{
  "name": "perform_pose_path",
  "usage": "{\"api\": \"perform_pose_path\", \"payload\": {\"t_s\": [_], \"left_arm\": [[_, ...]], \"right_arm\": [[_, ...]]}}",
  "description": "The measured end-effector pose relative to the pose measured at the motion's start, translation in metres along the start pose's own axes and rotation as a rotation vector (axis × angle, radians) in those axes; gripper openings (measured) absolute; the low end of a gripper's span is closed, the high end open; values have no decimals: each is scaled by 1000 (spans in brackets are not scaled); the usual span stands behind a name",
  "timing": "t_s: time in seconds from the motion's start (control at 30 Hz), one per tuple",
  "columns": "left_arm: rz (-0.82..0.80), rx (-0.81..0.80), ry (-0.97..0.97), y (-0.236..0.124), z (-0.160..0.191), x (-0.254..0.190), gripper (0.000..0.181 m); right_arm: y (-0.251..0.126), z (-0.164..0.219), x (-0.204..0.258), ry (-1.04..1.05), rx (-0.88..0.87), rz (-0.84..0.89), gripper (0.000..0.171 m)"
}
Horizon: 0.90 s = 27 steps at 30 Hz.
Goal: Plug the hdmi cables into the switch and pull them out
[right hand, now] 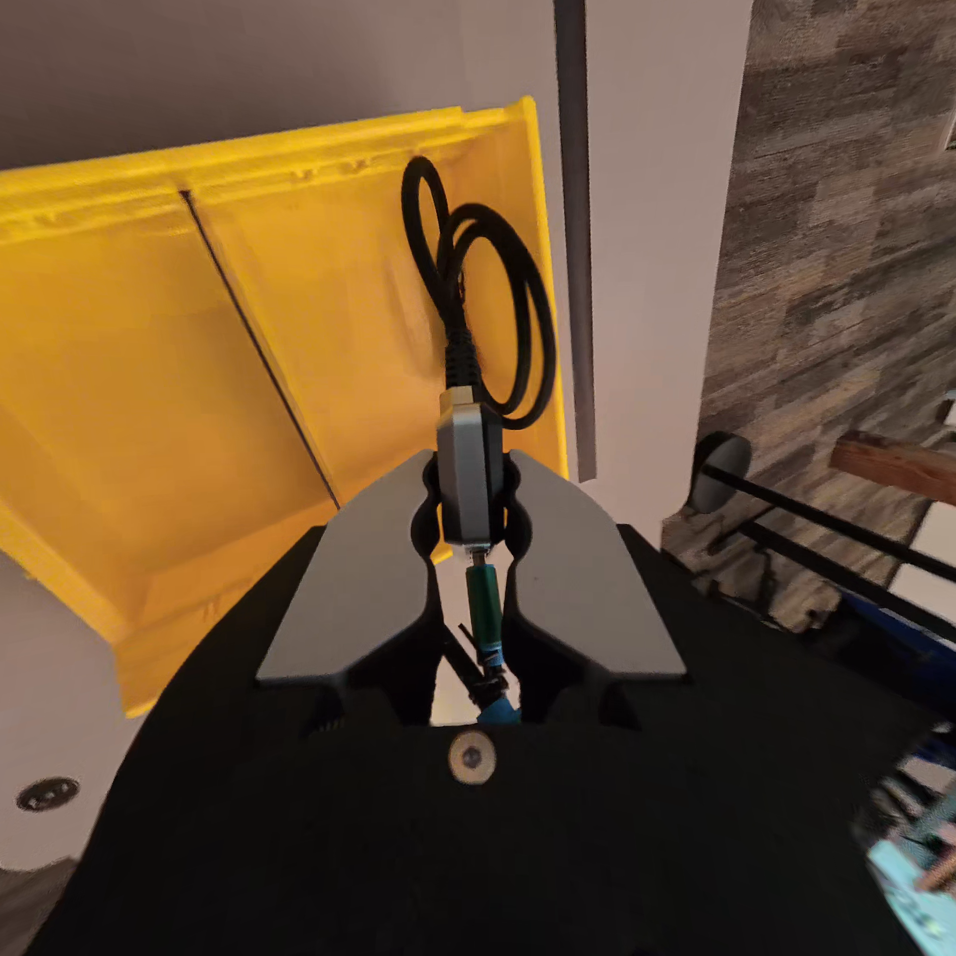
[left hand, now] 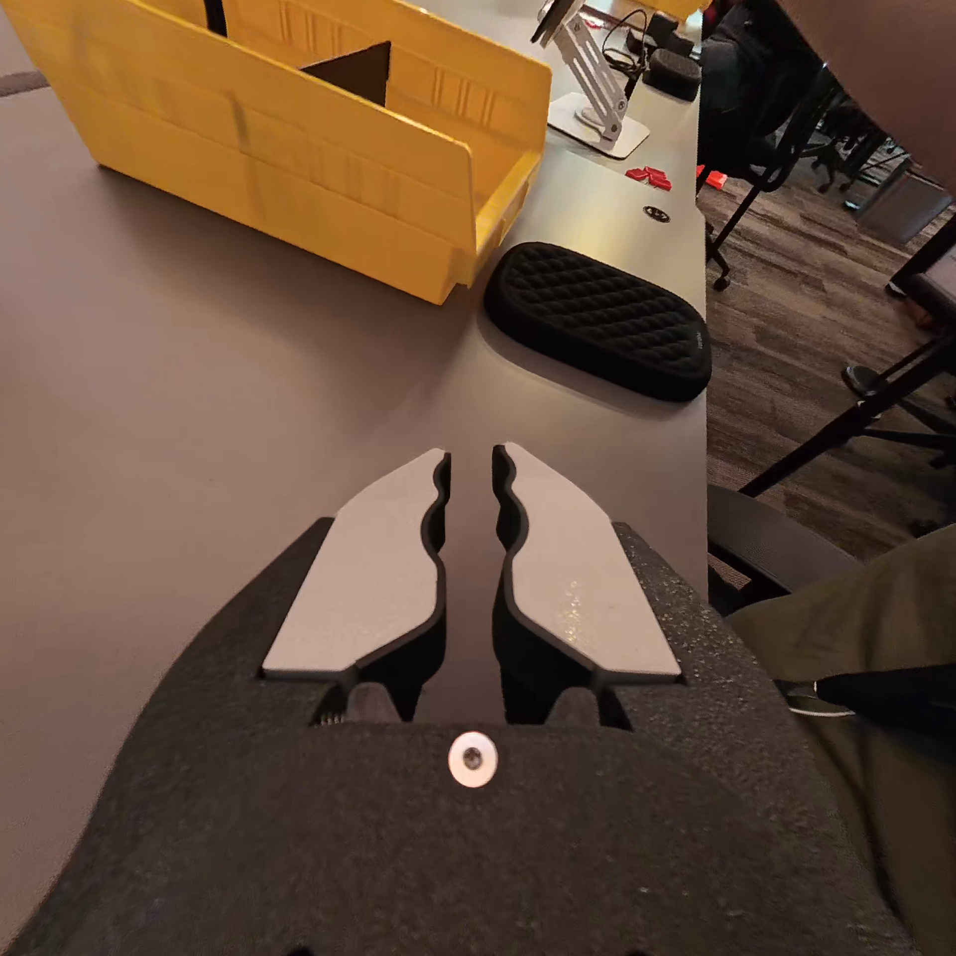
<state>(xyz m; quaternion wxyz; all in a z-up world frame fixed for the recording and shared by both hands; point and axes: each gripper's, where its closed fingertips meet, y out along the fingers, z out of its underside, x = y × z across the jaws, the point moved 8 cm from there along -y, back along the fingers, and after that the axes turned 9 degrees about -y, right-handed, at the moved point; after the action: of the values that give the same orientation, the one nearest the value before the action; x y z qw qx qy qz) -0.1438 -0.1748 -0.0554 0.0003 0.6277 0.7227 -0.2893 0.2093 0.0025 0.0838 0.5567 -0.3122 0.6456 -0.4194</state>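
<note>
My right hand-held gripper (right hand: 472, 496) is clamped on the small grey metal switch box (right hand: 468, 481), rigid and light; its stiff black cable (right hand: 481, 289) loops above the yellow plastic bin (right hand: 155, 362). My left hand-held gripper (left hand: 471, 455), slightly parted, holds nothing over the surface (left hand: 155, 414).

On the worktop (left hand: 181, 388) a bin (left hand: 310, 170) stands ahead and left of the left tongs (left hand: 471, 455), a wrist pad (left hand: 600, 320) just right of it near the edge. Between the right tongs (right hand: 471, 455) sits the switch (right hand: 468, 481), above the bin, its cable (right hand: 481, 289) looping beyond it.
</note>
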Motion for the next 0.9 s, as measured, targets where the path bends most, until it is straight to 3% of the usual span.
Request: {"api": "perform_pose_path", "payload": {"t_s": [0.5,0.73,0.9], "left_arm": [[20,38,13,7,4,-5,15],[27,50,22,8,6,-8,15],[25,64,21,8,7,-7,15]], "right_arm": [[31,-4,-10,98,-94,208,23],[44,-4,2,111,-10,91,23],[50,1,-3,164,96,77,36]]}}
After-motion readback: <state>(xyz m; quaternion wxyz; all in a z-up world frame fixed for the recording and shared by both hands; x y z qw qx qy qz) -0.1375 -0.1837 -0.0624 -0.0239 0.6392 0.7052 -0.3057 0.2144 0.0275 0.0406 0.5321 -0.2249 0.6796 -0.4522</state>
